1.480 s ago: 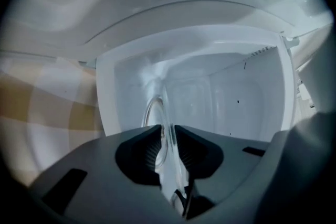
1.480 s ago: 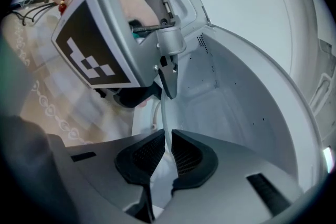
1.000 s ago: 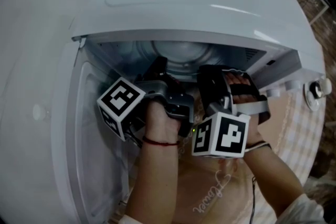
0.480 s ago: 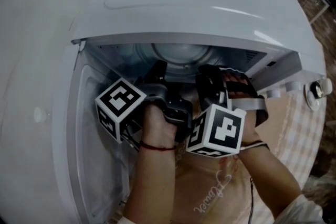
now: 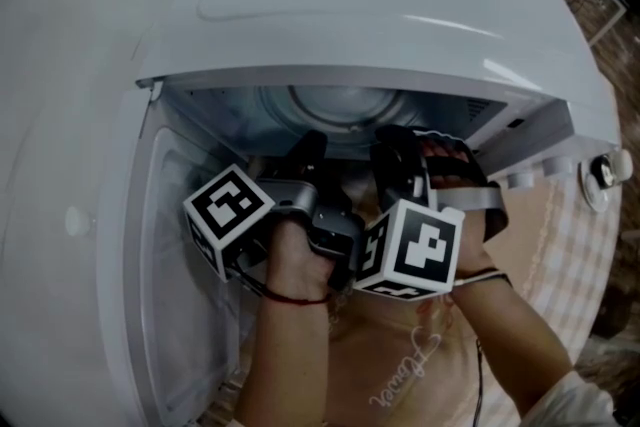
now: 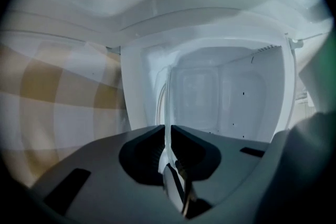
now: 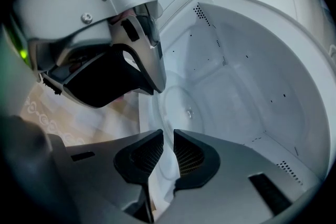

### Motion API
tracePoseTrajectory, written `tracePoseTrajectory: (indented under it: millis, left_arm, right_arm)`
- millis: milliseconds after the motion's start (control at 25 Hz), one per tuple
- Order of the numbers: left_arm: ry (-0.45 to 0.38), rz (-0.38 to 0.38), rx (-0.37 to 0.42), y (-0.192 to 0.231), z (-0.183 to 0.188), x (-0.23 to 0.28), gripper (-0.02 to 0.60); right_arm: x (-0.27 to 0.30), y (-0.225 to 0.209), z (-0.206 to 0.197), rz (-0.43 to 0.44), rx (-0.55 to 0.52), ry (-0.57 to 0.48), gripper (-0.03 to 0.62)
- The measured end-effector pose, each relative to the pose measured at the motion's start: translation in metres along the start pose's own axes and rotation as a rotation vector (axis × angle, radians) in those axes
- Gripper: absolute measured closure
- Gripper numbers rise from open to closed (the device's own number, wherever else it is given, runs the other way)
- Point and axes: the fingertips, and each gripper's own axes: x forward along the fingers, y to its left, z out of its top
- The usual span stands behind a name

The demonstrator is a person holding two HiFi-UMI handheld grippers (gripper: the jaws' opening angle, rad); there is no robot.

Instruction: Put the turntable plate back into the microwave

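Inside the microwave (image 5: 380, 5) cavity (image 7: 252, 86), vs. 1 s ago: both marker cubes, L (image 5: 228, 218) and R (image 5: 412, 250), sit approx. where they were. The red wrist band (image 5: 290, 297) shows lower in head view.

Status, right gripper (image 7: 167, 152): jaws have just been opening. A narrow gap stands between the pads, with the turntable plate (image 7: 181, 105) rim between them, not pinched.

Status, left gripper (image 6: 168, 157): clamped on the plate's rim, seen edge-on.

Contents: the plate reaches into the cavity, its hub visible in right gripper view. Seated or not: cannot tell. The door (image 5: 130, 245) stands open at left.
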Motion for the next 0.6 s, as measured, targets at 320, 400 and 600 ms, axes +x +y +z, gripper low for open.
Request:
tracePoseTrajectory:
  millis: [320, 400, 600]
  left_arm:
    - [-0.037, -0.034, -0.049, -0.0012, 0.0054, 0.0026, 0.554]
    - [-0.049, -0.042, -0.051, -0.0012, 0.0067, 0.0021, 0.554]
    - [-0.044, -0.054, -0.059, -0.0011, 0.0055, 0.0034, 0.554]
  right_arm:
    - [0.0036, 0.0022, 0.0036, 0.003, -0.041, -0.025, 0.517]
    - [0.0040, 0.0028, 0.0048, -0.005, -0.057, -0.040, 0.516]
    - [-0.0023, 0.0044, 0.0089, 0.042, 0.017, -0.101, 0.499]
